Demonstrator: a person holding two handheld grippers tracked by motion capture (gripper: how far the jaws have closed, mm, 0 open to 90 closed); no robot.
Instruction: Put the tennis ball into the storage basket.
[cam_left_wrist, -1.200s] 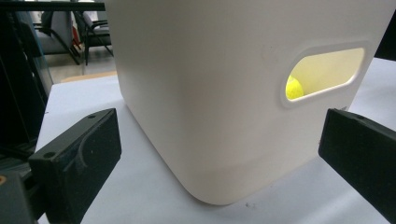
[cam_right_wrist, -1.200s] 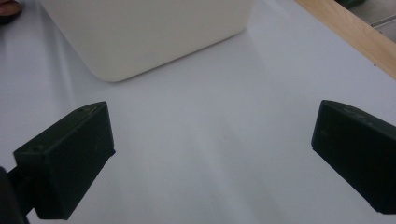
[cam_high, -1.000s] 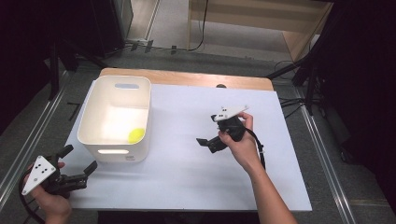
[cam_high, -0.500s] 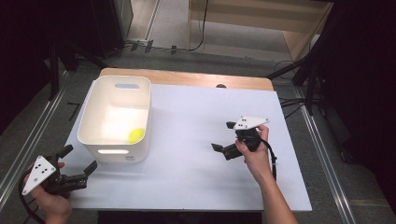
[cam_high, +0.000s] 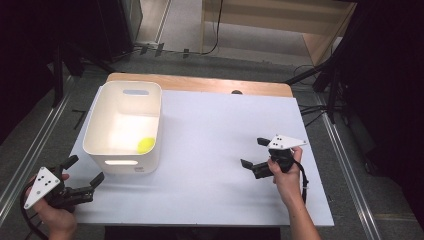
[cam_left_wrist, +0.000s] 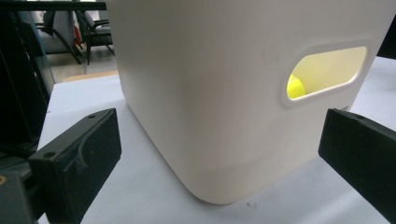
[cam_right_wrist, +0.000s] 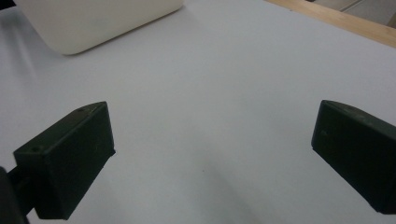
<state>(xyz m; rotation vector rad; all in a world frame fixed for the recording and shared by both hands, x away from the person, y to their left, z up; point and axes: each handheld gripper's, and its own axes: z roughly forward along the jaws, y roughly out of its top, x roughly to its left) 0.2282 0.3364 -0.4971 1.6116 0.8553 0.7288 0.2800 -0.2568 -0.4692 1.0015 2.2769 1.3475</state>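
While my left gripper (cam_high: 82, 172) waits at the table's near-left corner, jaws apart and empty, it faces the white bin (cam_high: 95, 137), where the yellow ball (cam_high: 146, 145) lies. My right gripper (cam_high: 252, 153), likewise spread and empty, hangs toward the right edge.
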